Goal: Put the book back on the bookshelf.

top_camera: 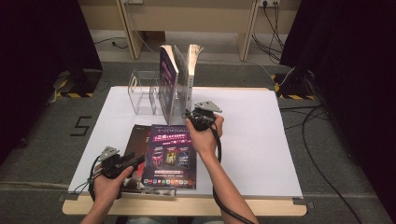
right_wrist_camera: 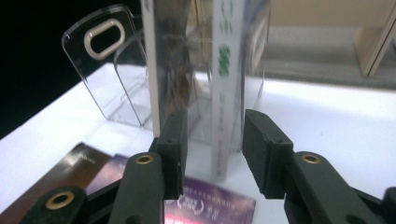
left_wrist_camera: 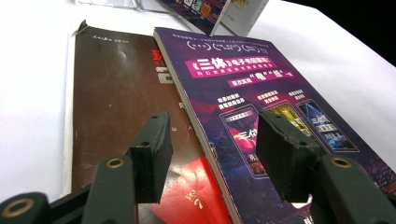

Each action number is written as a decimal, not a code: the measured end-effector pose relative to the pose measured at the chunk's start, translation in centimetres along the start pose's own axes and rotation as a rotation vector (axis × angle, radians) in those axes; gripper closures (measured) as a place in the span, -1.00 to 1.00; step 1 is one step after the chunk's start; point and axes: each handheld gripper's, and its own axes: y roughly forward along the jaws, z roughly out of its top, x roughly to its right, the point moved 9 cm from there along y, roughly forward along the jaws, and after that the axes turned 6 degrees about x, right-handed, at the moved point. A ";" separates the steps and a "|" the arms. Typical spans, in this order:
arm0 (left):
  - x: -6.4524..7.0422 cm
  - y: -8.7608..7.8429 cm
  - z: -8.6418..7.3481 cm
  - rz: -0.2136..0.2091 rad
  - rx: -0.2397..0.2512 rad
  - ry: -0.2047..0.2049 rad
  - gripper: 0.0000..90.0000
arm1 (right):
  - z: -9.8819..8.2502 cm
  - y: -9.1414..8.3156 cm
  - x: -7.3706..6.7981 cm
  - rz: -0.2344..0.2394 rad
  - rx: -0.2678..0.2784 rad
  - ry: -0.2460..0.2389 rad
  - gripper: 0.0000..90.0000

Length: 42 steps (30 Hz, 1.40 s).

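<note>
At the near edge of the white counter, a purple book lies flat, overlapping a brown book that lies flat to its left. The left gripper hovers low over the seam between the two covers, its jaws apart with nothing between them; in the left gripper view the purple book sits under the right jaw and the brown book under the left.

Farther in, near the middle of the counter, the right gripper points at a white-spined book standing upright in a clear plastic rack. In the right gripper view the gripper frames the white spine between its jaws, which stand open on either side without pressing it.

The rack, seen in that view as clear dividers with an oval handle slot, stands toward the far edge of the counter. It holds a second purple book upright beside the white-spined one, their pages fanning slightly at the top; the rack's left compartments hold nothing.

The counter is a white sheet over a wooden top. Beyond it lie grey carpet, a pale wooden bench, black curtains on both sides, and loose cables on the floor to the right.
</note>
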 end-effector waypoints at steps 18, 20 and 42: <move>0.9 0.8 -0.9 -0.027 -0.046 0.013 0.05 | -5.4 2.3 2.4 0.033 -0.223 0.113 0.47; 0.9 0.9 -1.0 -0.029 -0.052 0.014 0.05 | -5.9 2.7 2.5 0.048 -0.253 0.129 0.46; 1.2 1.2 -1.7 -0.042 -0.082 0.014 0.15 | -7.5 5.3 3.6 0.029 -0.333 0.158 0.41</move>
